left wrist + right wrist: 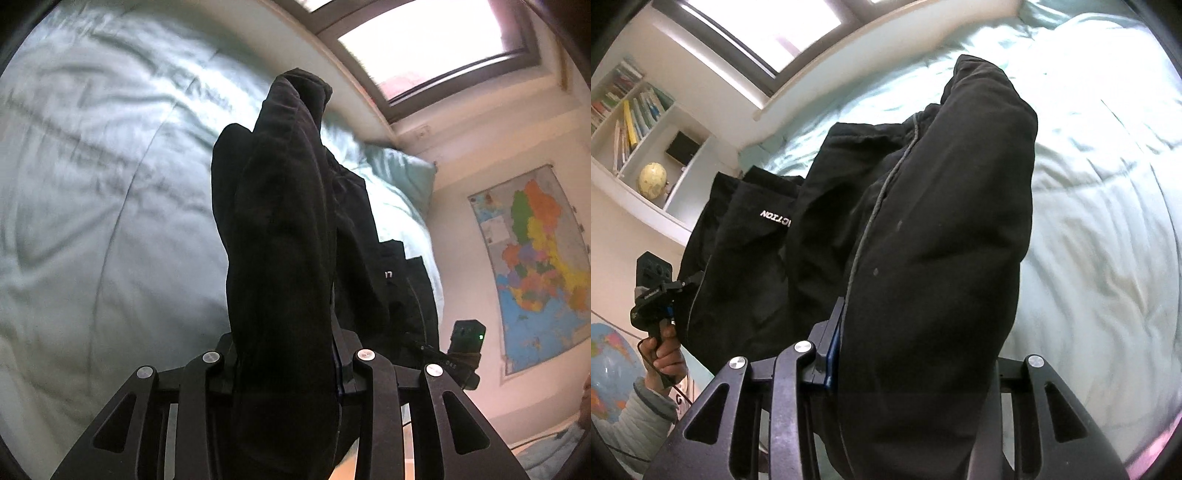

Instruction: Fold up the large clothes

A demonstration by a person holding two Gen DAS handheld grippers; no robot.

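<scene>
A large black garment (280,229) with small white lettering hangs stretched between both grippers, lifted above a bed. My left gripper (286,354) is shut on a bunched edge of it, with cloth draped over the jaws. My right gripper (912,354) is shut on another thick bunch of the same black garment (942,206), which has a grey drawstring. In the right wrist view the left gripper (661,291) shows at far left, held in a hand. In the left wrist view the right gripper (467,343) shows at the garment's far end.
A pale green duvet (92,184) covers the bed under the garment, with a pillow (402,173) by the wall. A window (436,40) is above the bed. A colourful map (535,258) hangs on the wall. Shelves with books and a globe (653,177) stand at left.
</scene>
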